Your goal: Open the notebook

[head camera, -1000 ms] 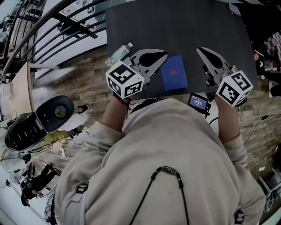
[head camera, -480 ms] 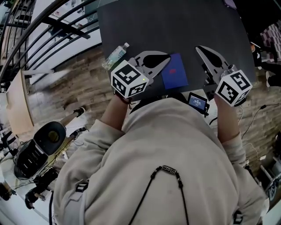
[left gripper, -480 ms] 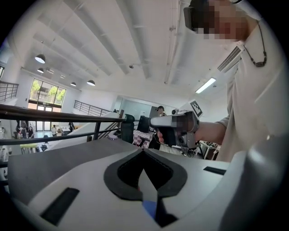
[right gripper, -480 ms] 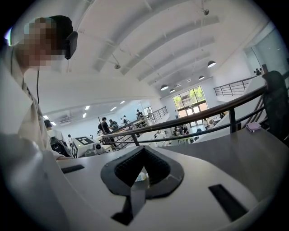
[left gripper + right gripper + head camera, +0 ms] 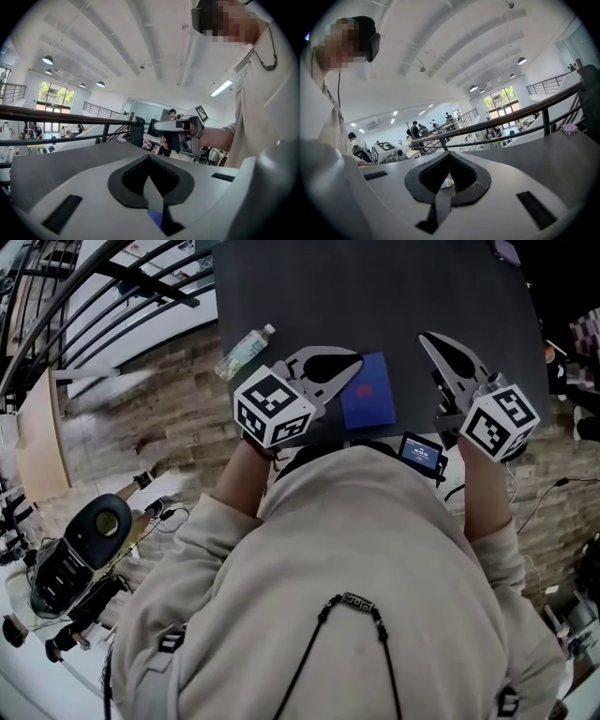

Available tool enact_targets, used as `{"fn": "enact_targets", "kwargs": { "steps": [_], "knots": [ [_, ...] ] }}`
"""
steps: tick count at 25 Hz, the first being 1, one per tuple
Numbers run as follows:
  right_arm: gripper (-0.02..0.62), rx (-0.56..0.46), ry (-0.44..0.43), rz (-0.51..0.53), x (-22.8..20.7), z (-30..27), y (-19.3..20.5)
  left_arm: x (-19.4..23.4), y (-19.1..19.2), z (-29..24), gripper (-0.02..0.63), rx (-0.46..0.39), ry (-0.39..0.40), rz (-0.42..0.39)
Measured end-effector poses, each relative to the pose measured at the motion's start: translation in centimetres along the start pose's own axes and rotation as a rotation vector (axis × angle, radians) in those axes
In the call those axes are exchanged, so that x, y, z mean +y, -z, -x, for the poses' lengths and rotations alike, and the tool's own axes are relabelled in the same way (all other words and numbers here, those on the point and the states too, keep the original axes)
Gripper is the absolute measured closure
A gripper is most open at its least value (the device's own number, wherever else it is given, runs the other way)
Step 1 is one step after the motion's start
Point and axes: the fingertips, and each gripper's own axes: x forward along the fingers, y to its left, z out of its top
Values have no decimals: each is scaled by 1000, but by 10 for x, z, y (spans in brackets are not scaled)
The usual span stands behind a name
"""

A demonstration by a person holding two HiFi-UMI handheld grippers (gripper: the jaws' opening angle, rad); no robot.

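A closed blue notebook (image 5: pixel 368 394) lies flat near the front edge of the dark table (image 5: pixel 375 287). My left gripper (image 5: pixel 358 363) comes in from the left, shut, with its tips over the notebook's upper left corner. Whether they touch the cover I cannot tell. In the left gripper view the jaws (image 5: pixel 149 157) meet, and a sliver of the blue notebook (image 5: pixel 155 217) shows in the gap behind them. My right gripper (image 5: pixel 425 340) hovers to the right of the notebook, shut and empty, apart from it. Its jaws (image 5: pixel 450 155) meet in the right gripper view.
A clear plastic bottle (image 5: pixel 242 350) lies at the table's left edge. A small device with a lit screen (image 5: pixel 421 454) hangs at the front edge by my right hand. Railings and a brick-patterned floor lie to the left.
My left gripper has sunk slightly toward the notebook's corner. The right gripper and the notebook have stayed where they were.
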Motion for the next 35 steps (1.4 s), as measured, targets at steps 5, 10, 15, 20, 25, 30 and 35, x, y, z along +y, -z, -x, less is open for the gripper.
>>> {"fn": "enact_targets", "kwargs": {
  "steps": [5, 10, 15, 20, 25, 30, 35],
  "knots": [
    [580, 17, -14, -21, -9, 0, 10, -5, 9, 0, 600, 9, -29, 17],
    [580, 34, -44, -47, -12, -8, 19, -3, 24, 3, 598, 36, -57, 56],
    [580, 48, -59, -61, -14, -15, 27, 0, 31, 3, 598, 49, -62, 69],
    [580, 59, -60, -79, -22, -14, 38, 0, 42, -2, 598, 66, -58, 90],
    [580, 77, -49, -93, -21, -18, 44, 1, 52, 3, 600, 71, -62, 116],
    [580, 84, -49, -105, -24, -22, 52, 4, 62, 3, 598, 69, -68, 136],
    [580, 96, -40, -116, -26, -23, 63, 6, 71, 0, 598, 70, -68, 144]
  ]
}}
